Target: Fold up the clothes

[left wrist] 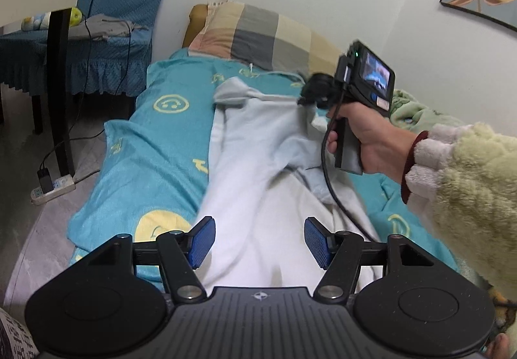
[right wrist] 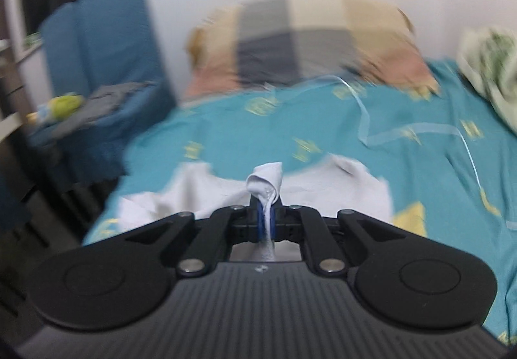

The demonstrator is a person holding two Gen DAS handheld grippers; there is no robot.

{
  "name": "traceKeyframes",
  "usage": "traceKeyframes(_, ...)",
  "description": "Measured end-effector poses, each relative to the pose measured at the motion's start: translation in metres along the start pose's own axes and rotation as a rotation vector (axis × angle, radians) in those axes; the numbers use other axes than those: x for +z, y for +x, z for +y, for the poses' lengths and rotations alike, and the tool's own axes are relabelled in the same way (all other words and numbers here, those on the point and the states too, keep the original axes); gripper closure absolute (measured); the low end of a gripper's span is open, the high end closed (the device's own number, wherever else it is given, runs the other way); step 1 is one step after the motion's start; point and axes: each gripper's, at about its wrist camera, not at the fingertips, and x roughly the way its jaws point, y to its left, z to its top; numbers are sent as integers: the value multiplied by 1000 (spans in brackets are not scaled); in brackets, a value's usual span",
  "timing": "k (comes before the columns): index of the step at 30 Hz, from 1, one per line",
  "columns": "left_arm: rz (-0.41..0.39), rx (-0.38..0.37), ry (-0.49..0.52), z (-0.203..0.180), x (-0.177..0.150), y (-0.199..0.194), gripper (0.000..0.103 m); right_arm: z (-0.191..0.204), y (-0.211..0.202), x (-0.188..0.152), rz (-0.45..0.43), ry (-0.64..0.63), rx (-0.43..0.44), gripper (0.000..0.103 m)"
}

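We are holding the left claw (left wrist: 259, 241) wide over the near end of the pale garment (left wrist: 258, 145), its blue pads (left wrist: 202, 242) standing apart with the cloth lying between and below them, not pinched. The garment is stretching lengthwise down the middle of the bed (left wrist: 135, 145), from a bunched grey-blue end at the far side toward us. Our right hand (left wrist: 365, 139) is gripping the handle of the right claw (right wrist: 266, 220) at the garment's far right part, and that claw is pinching a small fold of the white cloth, which is poking up past the closed pads. The right wrist view is blurred, so we are seeing only roughly how much cloth is caught.

The bed is wearing a teal cover with yellow smiley prints. A checked pillow (left wrist: 258, 32) is resting at the far end against the white wall, and a green blanket (left wrist: 410, 110) is lying crumpled at the far right. A blue-covered chair (left wrist: 106, 35) is standing left of the bed, with a power strip (left wrist: 53, 190) on the floor. The bed's left edge is falling away near the garment; teal cover is lying open on both sides.
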Motion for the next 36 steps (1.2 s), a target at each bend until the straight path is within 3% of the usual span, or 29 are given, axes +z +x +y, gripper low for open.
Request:
traceKeyframes(6,34,20,-10,7,-2,19,40,-35,33,-31,58,107,16,95)
traceKeyframes(12,44,43,10,6,-4,28,40,-40,23,-32,57,126,48,91)
traceKeyframes(14,49,53,23,2,-6,27,39,-38,17,-27,64,114,31,82)
traceKeyframes(16,47,61,37,-3,-7,26,39,-38,2,-26,64,113,32,58)
traceKeyframes(18,25,55,42,-7,-8,19,39,-37,-19,-24,59,107,37,44)
traceKeyframes(19,15,52,41,-10,-8,15,39,-36,-32,-23,56,97,40,41)
traceKeyframes(29,-43,71,90,-40,-14,-23,38,-32,-199,-44,34,44,147,41)
traceKeyframes(32,-36,69,110,-49,-21,-34,37,-24,-248,-63,79,-34,85,41)
traceKeyframes(36,-18,101,155,-58,-34,-43,37,-28,-304,-87,106,-38,82,41)
